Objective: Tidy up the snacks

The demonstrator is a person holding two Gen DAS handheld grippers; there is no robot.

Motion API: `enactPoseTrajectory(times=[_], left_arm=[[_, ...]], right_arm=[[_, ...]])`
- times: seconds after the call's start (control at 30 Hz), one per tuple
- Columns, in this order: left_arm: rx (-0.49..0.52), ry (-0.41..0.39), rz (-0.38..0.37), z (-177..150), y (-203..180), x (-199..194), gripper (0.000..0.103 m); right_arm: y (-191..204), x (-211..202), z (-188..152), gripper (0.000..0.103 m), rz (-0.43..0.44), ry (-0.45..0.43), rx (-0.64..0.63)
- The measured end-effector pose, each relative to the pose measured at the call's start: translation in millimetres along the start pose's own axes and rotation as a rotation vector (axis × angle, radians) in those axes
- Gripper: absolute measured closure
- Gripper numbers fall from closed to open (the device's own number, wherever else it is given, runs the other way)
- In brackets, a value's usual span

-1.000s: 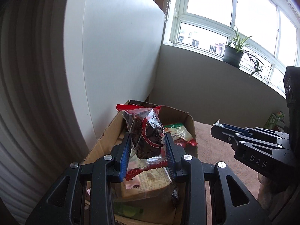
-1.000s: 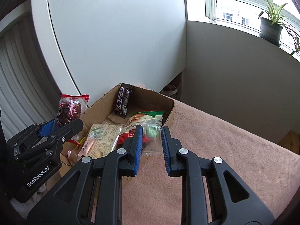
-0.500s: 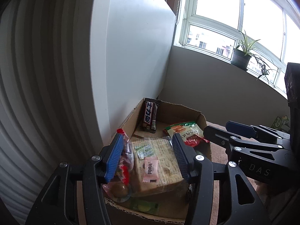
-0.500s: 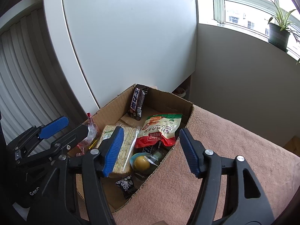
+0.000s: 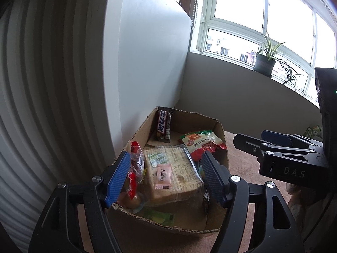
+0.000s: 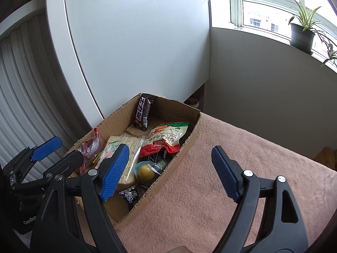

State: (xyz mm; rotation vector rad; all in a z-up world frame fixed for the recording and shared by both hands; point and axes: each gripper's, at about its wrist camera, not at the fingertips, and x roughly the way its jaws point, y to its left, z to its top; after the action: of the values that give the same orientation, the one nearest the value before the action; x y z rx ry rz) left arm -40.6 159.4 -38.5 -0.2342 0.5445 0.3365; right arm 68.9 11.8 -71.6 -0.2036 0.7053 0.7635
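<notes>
An open cardboard box of snacks sits on a pink cloth. Inside lie a clear bag of dark red fruit by the left wall, a wrapped cracker block, a pink candy, a green-and-red pouch, a chocolate bar leaning on the far wall, and a yellow ball. My left gripper hangs over the box's near end, jaws opening, the fruit bag loose beside its left finger. My right gripper is opening over the box's right wall, holding nothing.
A white panel stands right behind the box, with ribbed shutters to its left. The pink cloth stretches to the right of the box. A potted plant sits on the window sill. A small green carton shows beyond the right gripper.
Both grippers have opened. The left one let go of the fruit bag, which dropped into the box by the left wall. The right one released its small green packet and drew back.
</notes>
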Motion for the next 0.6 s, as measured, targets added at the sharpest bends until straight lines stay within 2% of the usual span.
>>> enactPoseTrajectory(times=[0.4, 0.47, 0.6], left_arm=[[0.034, -0.027, 0.006, -13.8, -11.3, -22.9, 0.032], [0.033, -0.028, 0.006, -15.7, -13.1, -26.7, 0.032], [0.037, -0.025, 0.000, -18.6, -17.9, -31.4, 0.032]], right_arm=[[-12.5, -39.2, -26.3, 0.019, -0.039, -0.036, 0.006], [-14.8, -47.0, -30.0, 0.013, -0.048, -0.054, 0.012], [-17.3, -61.8, -37.3, 0.008, -0.055, -0.083, 0.020]])
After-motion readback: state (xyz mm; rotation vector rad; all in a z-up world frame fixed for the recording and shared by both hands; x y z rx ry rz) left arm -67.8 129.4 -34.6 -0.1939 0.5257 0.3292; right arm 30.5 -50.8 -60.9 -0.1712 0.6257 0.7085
